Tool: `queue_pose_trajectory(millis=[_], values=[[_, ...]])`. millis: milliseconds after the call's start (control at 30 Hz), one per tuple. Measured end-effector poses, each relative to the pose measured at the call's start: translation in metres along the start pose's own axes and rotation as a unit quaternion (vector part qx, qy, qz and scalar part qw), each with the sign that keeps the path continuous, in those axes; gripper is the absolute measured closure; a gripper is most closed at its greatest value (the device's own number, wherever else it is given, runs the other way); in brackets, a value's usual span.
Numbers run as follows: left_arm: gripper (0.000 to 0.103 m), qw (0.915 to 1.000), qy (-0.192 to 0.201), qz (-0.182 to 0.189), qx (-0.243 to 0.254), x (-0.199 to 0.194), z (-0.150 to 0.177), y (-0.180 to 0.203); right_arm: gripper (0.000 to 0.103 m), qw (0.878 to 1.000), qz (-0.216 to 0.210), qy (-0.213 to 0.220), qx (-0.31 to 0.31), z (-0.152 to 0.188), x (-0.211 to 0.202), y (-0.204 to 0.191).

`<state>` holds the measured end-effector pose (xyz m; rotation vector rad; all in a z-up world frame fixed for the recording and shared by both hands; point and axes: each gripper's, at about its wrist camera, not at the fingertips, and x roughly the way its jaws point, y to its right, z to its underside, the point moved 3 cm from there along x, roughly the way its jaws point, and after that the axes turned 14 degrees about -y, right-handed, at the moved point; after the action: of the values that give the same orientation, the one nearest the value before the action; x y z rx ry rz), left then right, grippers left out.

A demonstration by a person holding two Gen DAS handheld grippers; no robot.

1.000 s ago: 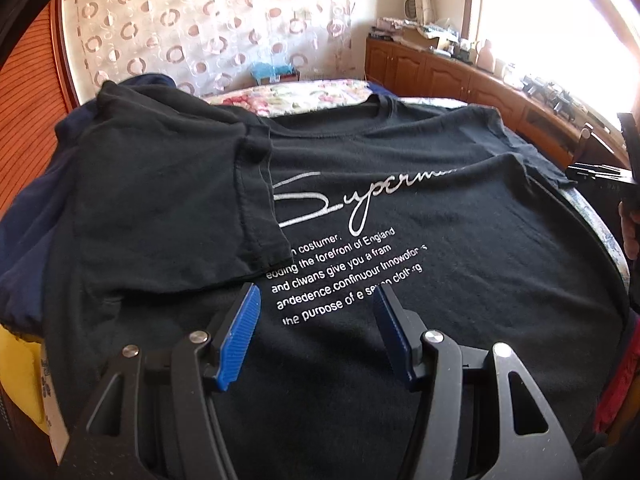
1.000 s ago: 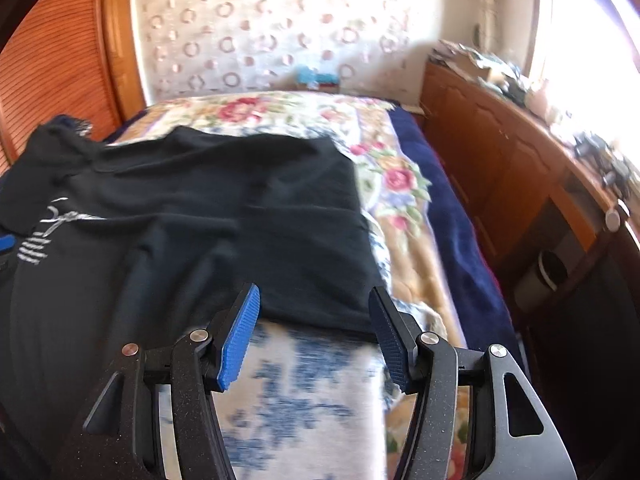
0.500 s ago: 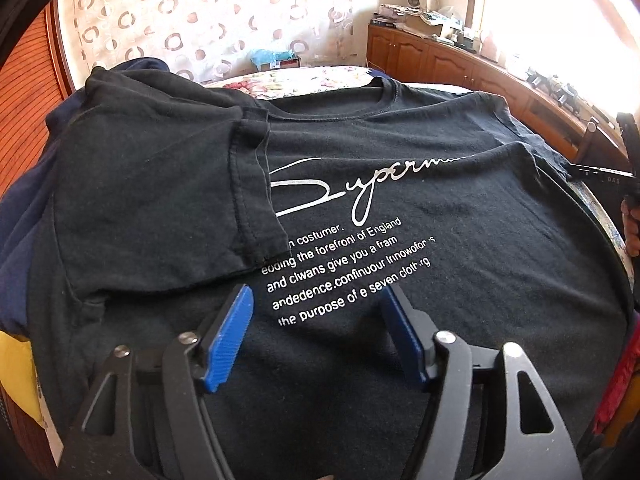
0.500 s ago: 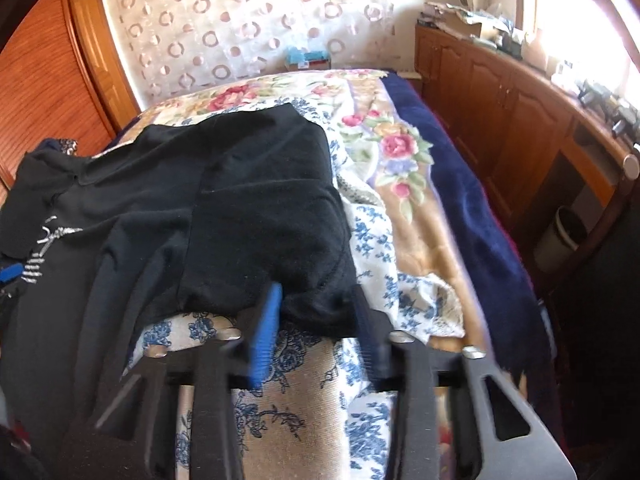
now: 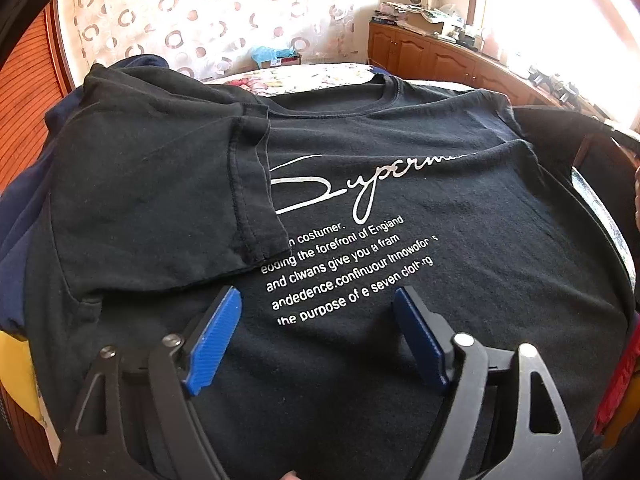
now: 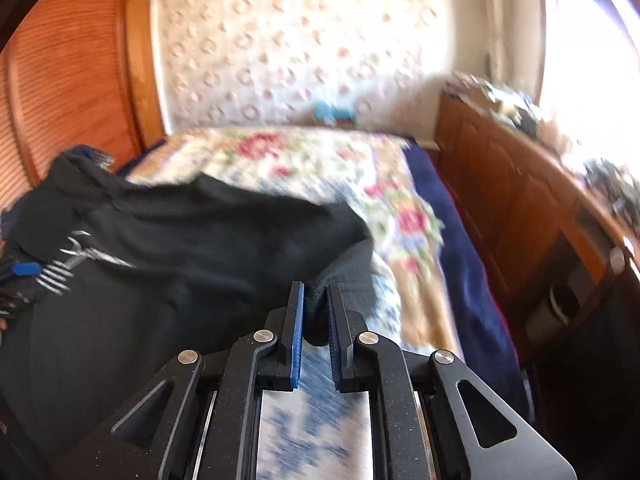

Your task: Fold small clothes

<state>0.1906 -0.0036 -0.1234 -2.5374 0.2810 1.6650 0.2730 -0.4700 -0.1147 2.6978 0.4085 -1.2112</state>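
Observation:
A black T-shirt [image 5: 400,208] with white lettering lies spread on the bed. Its left sleeve [image 5: 168,184] is folded in over the chest. My left gripper [image 5: 316,308] is open and empty, hovering just above the shirt's lower front below the lettering. In the right wrist view the same shirt [image 6: 192,248] lies to the left, and my right gripper [image 6: 316,300] is shut on the right sleeve [image 6: 344,268], which is lifted off the bedcover. This view is motion-blurred.
The shirt rests on a floral bedcover [image 6: 304,156] with a navy blanket [image 6: 460,248] along its right side. Wooden cabinets [image 6: 520,200] with clutter stand to the right under a bright window. A wooden wardrobe [image 6: 72,80] stands on the left. Navy cloth [image 5: 24,208] and something yellow [image 5: 16,372] lie at the shirt's left.
My right gripper has closed on the shirt's right sleeve and lifted it. My left gripper has dropped slightly lower over the shirt and stays open.

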Motion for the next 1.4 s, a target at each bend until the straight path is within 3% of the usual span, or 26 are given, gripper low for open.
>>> queue_pose_trajectory(millis=[200, 267, 500, 533, 600, 667, 800, 967, 1333, 1367, 1400], values=[[0.015, 1.0000, -0.003, 0.000, -0.005, 0.001, 0.000, -0.002, 0.094, 0.996, -0.055, 0.024, -0.064, -0.017, -0.009, -0.063], [0.015, 1.0000, -0.003, 0.001, -0.004, 0.001, 0.000, -0.002, 0.094, 0.993, -0.082, 0.009, -0.081, -0.015, 0.002, -0.084], [0.015, 1.0000, -0.002, 0.001, 0.002, 0.000, 0.001, -0.001, 0.089, 0.990, -0.098, -0.058, -0.089, 0.009, 0.039, -0.110], [0.015, 1.0000, 0.001, -0.003, 0.004, -0.002, 0.002, 0.000, 0.088, 0.989, -0.104, -0.061, -0.083, 0.011, 0.039, -0.105], [0.015, 0.9998, 0.012, -0.011, 0.008, -0.008, 0.005, 0.002, 0.068, 0.990, -0.105, -0.059, -0.071, 0.012, 0.035, -0.100], [0.015, 0.9994, 0.030, 0.011, 0.010, -0.023, 0.009, 0.008, 0.057, 0.992, -0.102, -0.048, -0.054, 0.012, 0.026, -0.087], [0.015, 0.9955, 0.081, 0.048, 0.010, -0.062, 0.013, 0.020, 0.057, 0.996, -0.080, -0.027, -0.028, 0.011, 0.005, -0.053], [0.015, 0.9903, 0.133, 0.039, 0.017, -0.100, 0.016, 0.034, 0.057, 0.998, -0.044, -0.035, 0.020, 0.006, 0.008, -0.007], [0.015, 0.9870, 0.153, 0.044, 0.022, -0.121, 0.026, 0.041, 0.057, 0.992, 0.002, -0.119, 0.044, 0.012, 0.072, 0.014], [0.015, 0.9870, 0.154, 0.043, 0.021, -0.121, 0.027, 0.040, 0.059, 0.991, 0.007, -0.124, 0.044, 0.013, 0.075, 0.014], [0.015, 0.9869, 0.154, 0.042, 0.021, -0.121, 0.028, 0.041, 0.070, 0.992, 0.011, -0.118, 0.041, 0.014, 0.076, 0.012]])
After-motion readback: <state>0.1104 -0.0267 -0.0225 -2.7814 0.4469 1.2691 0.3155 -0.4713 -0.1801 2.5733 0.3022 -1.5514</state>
